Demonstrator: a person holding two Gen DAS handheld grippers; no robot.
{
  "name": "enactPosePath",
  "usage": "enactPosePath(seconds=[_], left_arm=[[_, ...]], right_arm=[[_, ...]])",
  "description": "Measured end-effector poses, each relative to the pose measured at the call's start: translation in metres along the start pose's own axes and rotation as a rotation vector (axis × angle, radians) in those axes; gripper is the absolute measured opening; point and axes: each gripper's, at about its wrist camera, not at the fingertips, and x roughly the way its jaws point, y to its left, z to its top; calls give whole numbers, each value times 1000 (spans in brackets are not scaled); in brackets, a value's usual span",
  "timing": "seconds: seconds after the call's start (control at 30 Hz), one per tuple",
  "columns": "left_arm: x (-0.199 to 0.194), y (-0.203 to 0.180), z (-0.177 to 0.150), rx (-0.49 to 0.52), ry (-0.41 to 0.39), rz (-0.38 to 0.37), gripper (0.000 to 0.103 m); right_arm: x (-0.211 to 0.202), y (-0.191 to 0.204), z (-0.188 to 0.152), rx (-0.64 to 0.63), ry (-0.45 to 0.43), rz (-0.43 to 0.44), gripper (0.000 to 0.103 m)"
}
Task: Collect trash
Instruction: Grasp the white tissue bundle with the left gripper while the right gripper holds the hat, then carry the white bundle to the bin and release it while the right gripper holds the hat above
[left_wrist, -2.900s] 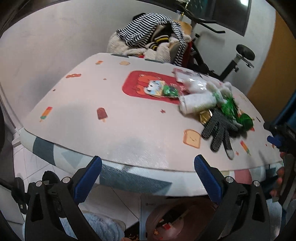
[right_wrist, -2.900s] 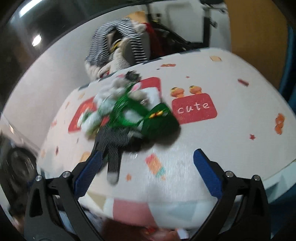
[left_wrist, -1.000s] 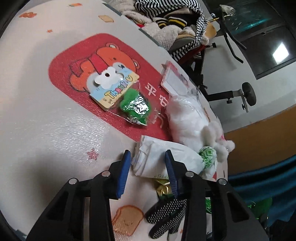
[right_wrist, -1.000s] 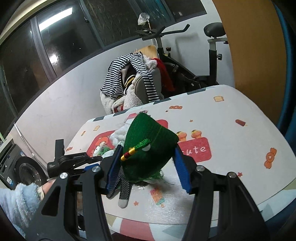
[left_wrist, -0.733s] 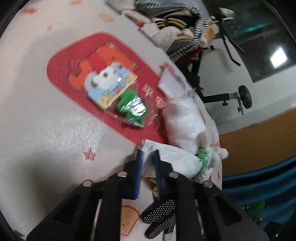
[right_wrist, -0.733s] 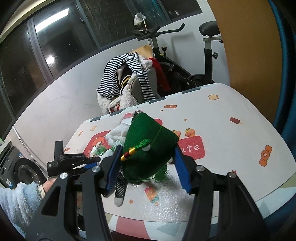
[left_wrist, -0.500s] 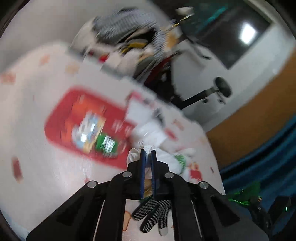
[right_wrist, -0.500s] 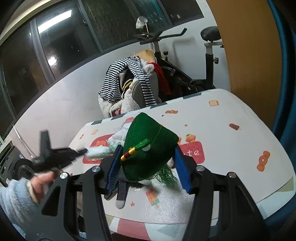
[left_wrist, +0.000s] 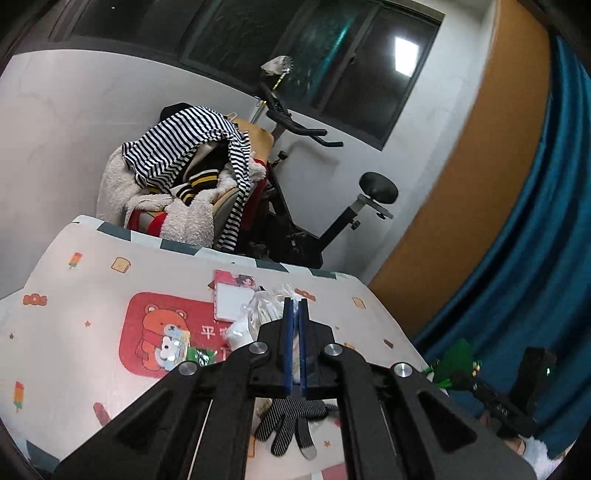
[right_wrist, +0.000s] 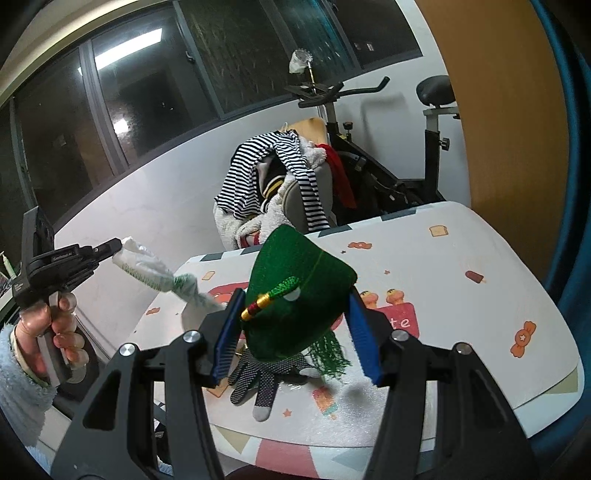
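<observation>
Now the left gripper (left_wrist: 294, 345) has its blue ribbed pads pressed nearly flat together, pinching one end of a crumpled white plastic bag with a green printed band and a twisted, knotted tail (right_wrist: 159, 271). From the right wrist view the bag hangs in the air off the tips of those tongs, sloping down and away from them, clear of the tabletop. A hand (right_wrist: 55, 332) in a fluffy pale-blue sleeve (right_wrist: 18, 387) grips the tongs' black handle.

The right gripper (right_wrist: 295, 325) is clamped on a green felt cone-shaped hat (right_wrist: 295, 291) with a red-and-gold wrapped cord and a shaggy green fringe trailing under it; the soft felt bulges between the pads. Just below those tongs a black knit glove with white grip dots and grey fingertips (right_wrist: 264, 373) lies flat on the glossy white tablecloth printed with toast, sweets and ice lollies (right_wrist: 461, 295).

Beyond the left tongs lie a clear crinkled plastic wrapper (left_wrist: 258, 310), a pink-edged card pack (left_wrist: 232, 295) and a small foil-shiny green packet on a cartoon card (left_wrist: 184, 349), all on the cloth's red bear panel; what sits directly behind the closed pads is hidden, possibly more wrapper.

A second ago the left pads stood apart around the bag's end as it lay on the cloth beside the glove; since then they have shut and carried it up, so the view looks level across the room. The right tongs hold the hat just as before.
</observation>
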Motion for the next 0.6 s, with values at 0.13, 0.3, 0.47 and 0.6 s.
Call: enactPosePath(seconds=[0.13, 0.3, 0.47, 0.6], left_arm=[[-10, -6, -16, 22, 37, -11, 2], [-15, -11, -34, 19, 86, -23, 2], [-32, -24, -45, 23, 91, -65, 2], [-48, -34, -55, 35, 102, -94, 2]], right_arm=[[-7, 4, 2, -9, -4, 12, 55], [-14, 11, 1, -12, 8, 26, 55], [-25, 18, -2, -12, -5, 36, 55], [-32, 25, -4, -29, -5, 41, 55]])
